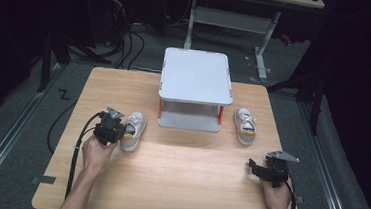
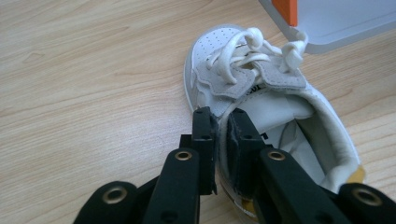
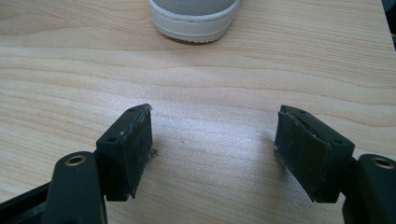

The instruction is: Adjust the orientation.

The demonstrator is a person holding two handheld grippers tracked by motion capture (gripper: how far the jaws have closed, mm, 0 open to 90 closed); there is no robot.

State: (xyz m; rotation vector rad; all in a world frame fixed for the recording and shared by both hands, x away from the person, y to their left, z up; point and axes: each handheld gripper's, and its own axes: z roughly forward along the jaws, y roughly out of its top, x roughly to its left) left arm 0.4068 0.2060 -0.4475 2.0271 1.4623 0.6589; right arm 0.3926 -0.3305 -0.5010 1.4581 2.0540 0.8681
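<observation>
Shelf stand (image 1: 197,75), grey, at table's (image 1: 167,178) far middle. Left sneaker (image 1: 134,130) lies just left of stand; left gripper (image 2: 223,122) clamps its side wall, as left gripper view shows close up. Right sneaker (image 1: 245,125) lies just right of stand. Right gripper (image 3: 215,140), jaws wide, empty, rests nearer the person than that sneaker.

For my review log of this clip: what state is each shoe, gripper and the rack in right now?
Left shoe: upright on the table, laced, its side wall pinched.
Left gripper: shut on that wall.
Right shoe: upright on the table, untouched.
Right gripper: open, nothing between its jaws, over bare table.
Grey rack: standing, top shelf bare.
</observation>
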